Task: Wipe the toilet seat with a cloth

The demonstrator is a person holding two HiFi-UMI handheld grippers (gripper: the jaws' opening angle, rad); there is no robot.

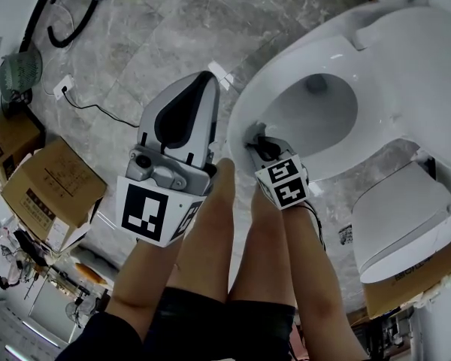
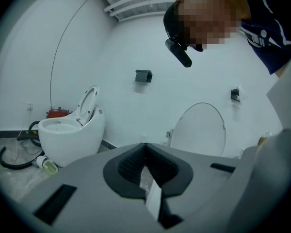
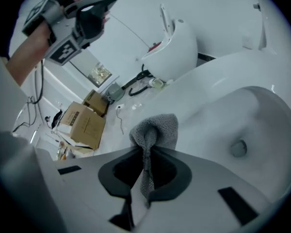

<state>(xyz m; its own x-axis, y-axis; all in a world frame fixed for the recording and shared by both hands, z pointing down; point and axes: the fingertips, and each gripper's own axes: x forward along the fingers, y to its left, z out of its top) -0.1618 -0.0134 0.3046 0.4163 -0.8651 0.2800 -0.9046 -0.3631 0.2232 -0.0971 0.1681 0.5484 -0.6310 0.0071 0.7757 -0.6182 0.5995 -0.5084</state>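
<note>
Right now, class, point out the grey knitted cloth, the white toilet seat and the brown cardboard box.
grey knitted cloth [image 3: 157, 127], right gripper view, bunched top above the jaws.
white toilet seat [image 1: 249, 100], head view, left side of the rim.
brown cardboard box [image 1: 49, 183], head view, top flap.

Cardboard boxes [image 1: 49, 186], small fan [image 1: 19, 70], marble floor [image 1: 173, 36]

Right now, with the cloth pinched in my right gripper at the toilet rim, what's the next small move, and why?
Probably lower the right gripper so the cloth presses on the toilet seat. Its jaws are shut on the cloth, whose bunched end points at the seat's near edge; the left gripper is shut, empty, off to the side.
</note>
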